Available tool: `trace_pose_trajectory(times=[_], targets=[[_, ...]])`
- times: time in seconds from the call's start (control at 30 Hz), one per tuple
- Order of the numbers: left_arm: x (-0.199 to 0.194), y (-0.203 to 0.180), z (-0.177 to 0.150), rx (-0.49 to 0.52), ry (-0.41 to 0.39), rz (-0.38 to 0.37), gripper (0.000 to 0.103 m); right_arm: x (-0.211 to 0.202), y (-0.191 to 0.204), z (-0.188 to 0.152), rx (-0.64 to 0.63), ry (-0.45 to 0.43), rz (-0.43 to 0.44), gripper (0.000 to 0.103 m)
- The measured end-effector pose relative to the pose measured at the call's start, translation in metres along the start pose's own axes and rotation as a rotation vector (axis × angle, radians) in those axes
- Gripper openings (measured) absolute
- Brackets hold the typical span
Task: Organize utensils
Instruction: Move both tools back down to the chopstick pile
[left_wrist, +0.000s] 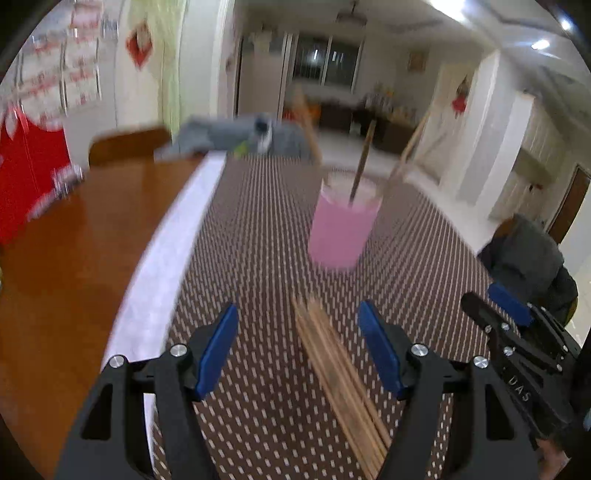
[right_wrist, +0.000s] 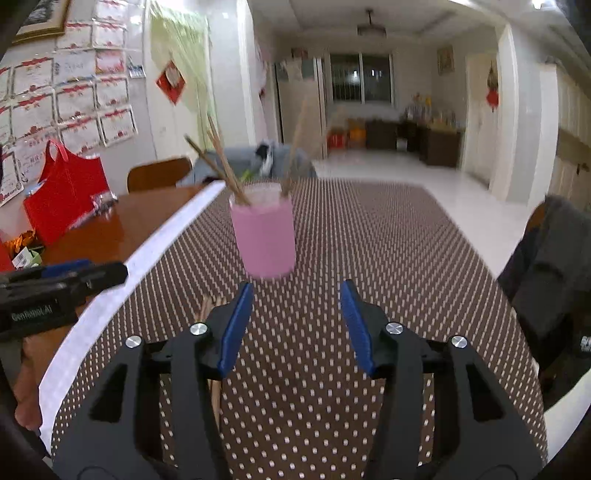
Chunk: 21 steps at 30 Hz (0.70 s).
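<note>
Left wrist view | dotted brown mat (left_wrist: 258, 229) covering table | pink cup (left_wrist: 343, 229) standing mid-mat, holding upright chopsticks (left_wrist: 360, 173) | loose chopstick bundle (left_wrist: 340, 384) lying between left gripper (left_wrist: 297, 343) jaws, gaping, unpressed | right gripper (right_wrist: 295, 325) gaping, gripping nothing

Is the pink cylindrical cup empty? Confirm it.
No, several brown wooden chopsticks stand inside the pink cylindrical cup, leaning against its rim.

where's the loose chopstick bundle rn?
The chopstick bundle lies flat on the dotted brown mat, between the open left gripper fingers in the left wrist view, nearer the camera than the pink cup.
</note>
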<state>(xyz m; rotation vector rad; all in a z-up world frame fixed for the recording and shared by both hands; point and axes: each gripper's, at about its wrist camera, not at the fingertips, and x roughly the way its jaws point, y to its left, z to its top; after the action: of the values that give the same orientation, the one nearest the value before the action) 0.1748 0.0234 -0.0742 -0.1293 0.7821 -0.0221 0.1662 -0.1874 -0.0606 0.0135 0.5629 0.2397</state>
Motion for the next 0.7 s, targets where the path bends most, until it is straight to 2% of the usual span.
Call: trace_pose_trajectory(times=[0.1,0.3,0.47,0.7], targets=[[0.028,0.000,-0.014,0.000,0.136,0.036,0.067,0.008,-0.004,-0.010,0.002,0.059,0.009,0.054],[0.062,-0.001,-0.029,-0.009,0.288,0.081,0.067,0.019,-0.005,-0.023,-0.007,0.151,0.039,0.054],[0.079,-0.001,-0.040,0.009,0.371,0.142,0.067,0.027,-0.007,-0.027,-0.005,0.198,0.052,0.055],[0.081,-0.001,-0.042,0.004,0.378,0.147,0.067,0.033,-0.006,-0.028,-0.008,0.213,0.076,0.057]])
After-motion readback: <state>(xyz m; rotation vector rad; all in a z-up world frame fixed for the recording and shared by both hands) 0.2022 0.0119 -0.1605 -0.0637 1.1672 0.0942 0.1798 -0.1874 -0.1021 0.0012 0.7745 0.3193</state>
